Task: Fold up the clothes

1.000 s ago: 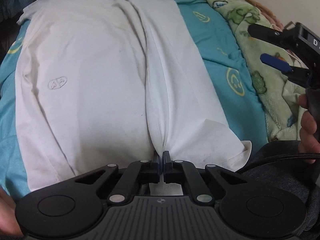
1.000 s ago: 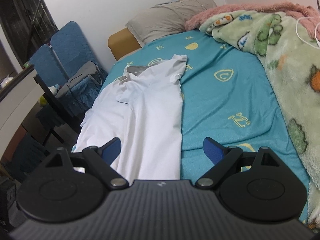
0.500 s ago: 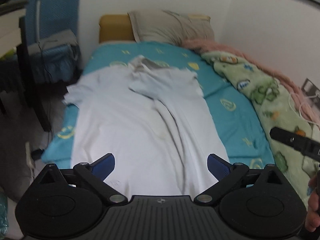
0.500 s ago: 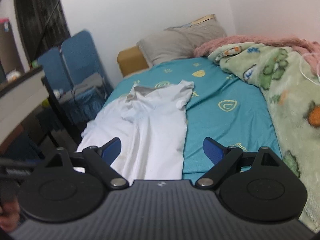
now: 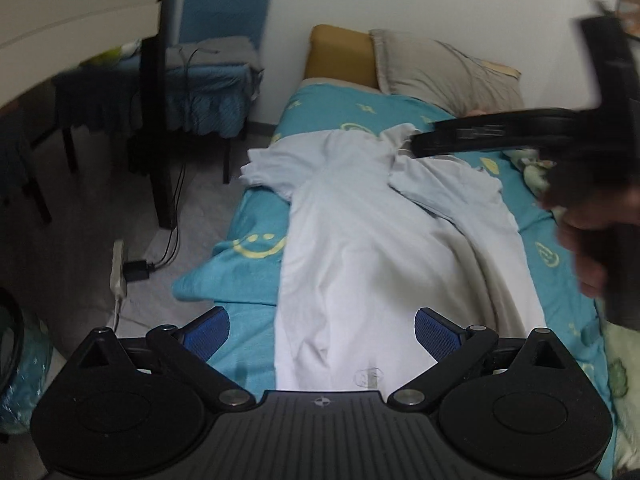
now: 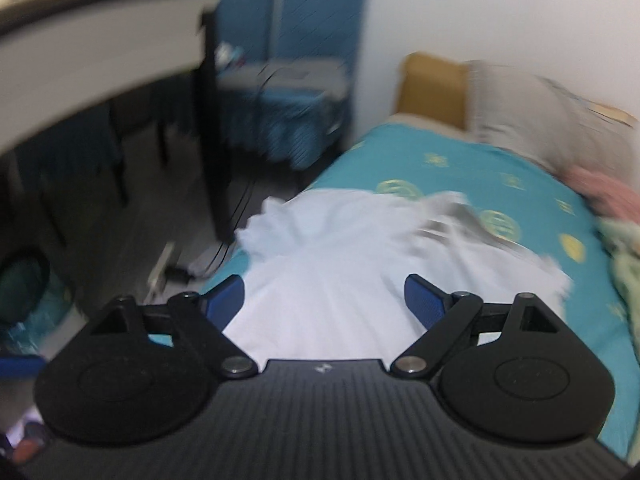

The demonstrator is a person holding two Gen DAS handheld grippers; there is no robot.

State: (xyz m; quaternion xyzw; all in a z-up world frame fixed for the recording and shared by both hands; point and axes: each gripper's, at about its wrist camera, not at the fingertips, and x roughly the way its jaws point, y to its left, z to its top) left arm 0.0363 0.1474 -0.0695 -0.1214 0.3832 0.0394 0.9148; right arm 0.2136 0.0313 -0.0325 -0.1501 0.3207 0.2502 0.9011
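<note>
Shirt (image 5: 372, 240): white, lying lengthwise on the bed (image 5: 248, 276), one side already turned inward; hem released a second ago. Left gripper (image 5: 322, 336): then pinched on the hem, now wide apart, empty, drawn back above the cloth. Right gripper (image 6: 324, 298): jaws closing slightly, nothing between them, swung across over the shirt. Judgement: one fold set down, next one pending. Obscured: collar area behind the right gripper's blurred dark body; right view smeared; far sleeve (image 5: 268, 168) partly bunched.
</note>
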